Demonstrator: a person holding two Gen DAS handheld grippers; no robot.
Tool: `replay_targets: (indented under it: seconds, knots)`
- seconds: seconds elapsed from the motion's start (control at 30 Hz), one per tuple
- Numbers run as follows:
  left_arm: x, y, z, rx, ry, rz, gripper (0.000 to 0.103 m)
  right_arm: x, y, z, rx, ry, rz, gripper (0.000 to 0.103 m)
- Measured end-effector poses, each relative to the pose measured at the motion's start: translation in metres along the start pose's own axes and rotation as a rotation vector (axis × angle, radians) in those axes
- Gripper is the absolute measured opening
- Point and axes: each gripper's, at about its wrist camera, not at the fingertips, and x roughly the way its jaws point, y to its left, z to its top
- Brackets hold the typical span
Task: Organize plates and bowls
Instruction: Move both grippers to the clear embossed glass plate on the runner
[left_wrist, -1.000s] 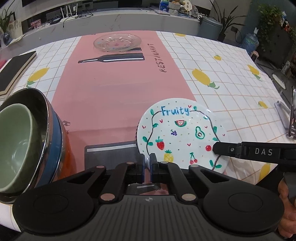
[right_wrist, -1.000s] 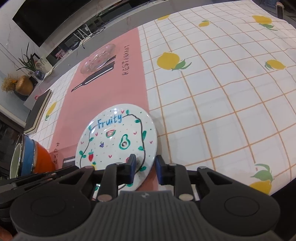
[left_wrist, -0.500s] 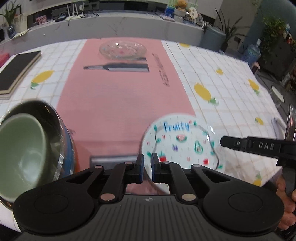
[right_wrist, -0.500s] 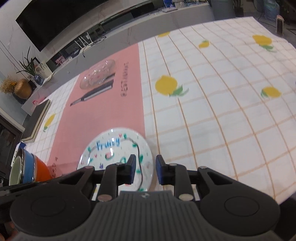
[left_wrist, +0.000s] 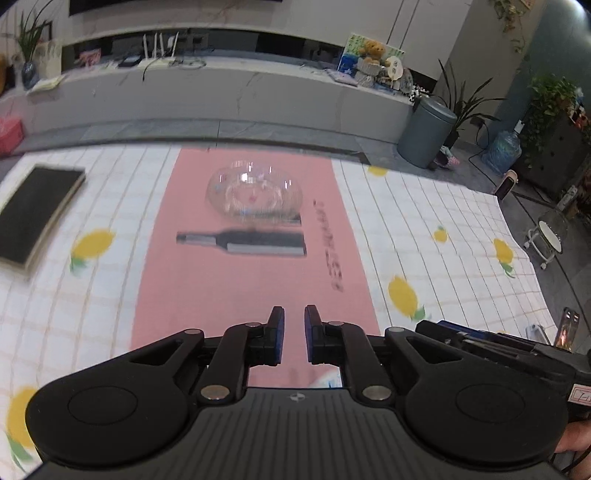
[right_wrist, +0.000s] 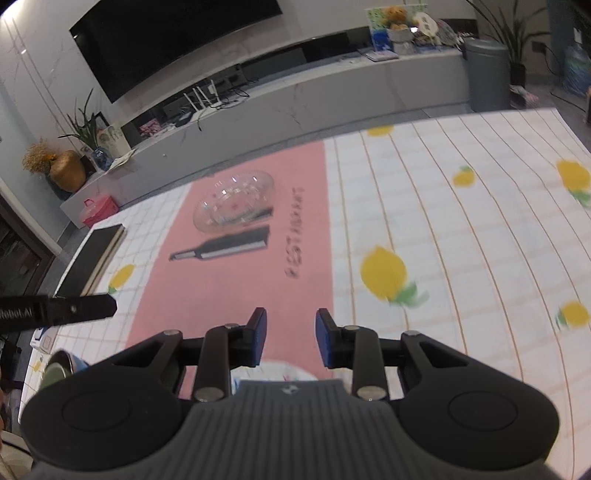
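Counter (left_wrist: 461, 229) covered in white checked cloth with lemon print; pink runner (left_wrist: 255, 280) down the middle. Clear glass plate (left_wrist: 254, 192) at far end of runner, just above printed bottle graphic. Dark book (left_wrist: 33, 214) near left edge. Beyond far edge: long grey ledge (left_wrist: 221, 96), grey bin (left_wrist: 426, 131), plants, large dark screen (right_wrist: 177, 40). Wide bare cloth to the right. Left gripper (left_wrist: 294, 334): jaws opening, narrow gap, nothing between. Right gripper (right_wrist: 290, 338): jaws opening, wider gap, empty. Painted plate (right_wrist: 275, 371) glimpsed below right gripper; stacked bowls (right_wrist: 61, 365) at lower left.
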Motion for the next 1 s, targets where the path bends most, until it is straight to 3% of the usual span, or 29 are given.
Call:
replay_targets:
  seconds: [0.27, 0.37, 0.57, 0.63, 0.87, 1.0]
  knots:
    - [0.016, 0.008, 0.05, 0.049, -0.005, 0.019, 0.017, 0.037, 0.013, 0.033, 0.002, 0.014, 0.038, 0.03]
    - [0.024, 0.014, 0.064, 0.075, -0.022, 0.047, 0.021, 0.052, 0.017, 0.041, -0.001, 0.022, 0.022, 0.034]
    - [0.052, 0.042, 0.088, 0.04, 0.004, 0.014, 0.022, 0.084, 0.018, 0.056, 0.011, 0.054, 0.028, 0.034]
    - [0.062, 0.052, 0.094, 0.033, 0.01, 0.009, 0.027, 0.094, 0.017, 0.062, 0.024, 0.058, 0.044, 0.034]
    - [0.106, 0.09, 0.111, -0.027, 0.032, 0.042, 0.038, 0.135, 0.015, 0.083, 0.073, 0.066, 0.068, 0.034]
    - [0.131, 0.106, 0.115, -0.062, 0.057, 0.055, 0.04, 0.161, 0.01, 0.093, 0.112, 0.069, 0.084, 0.034]
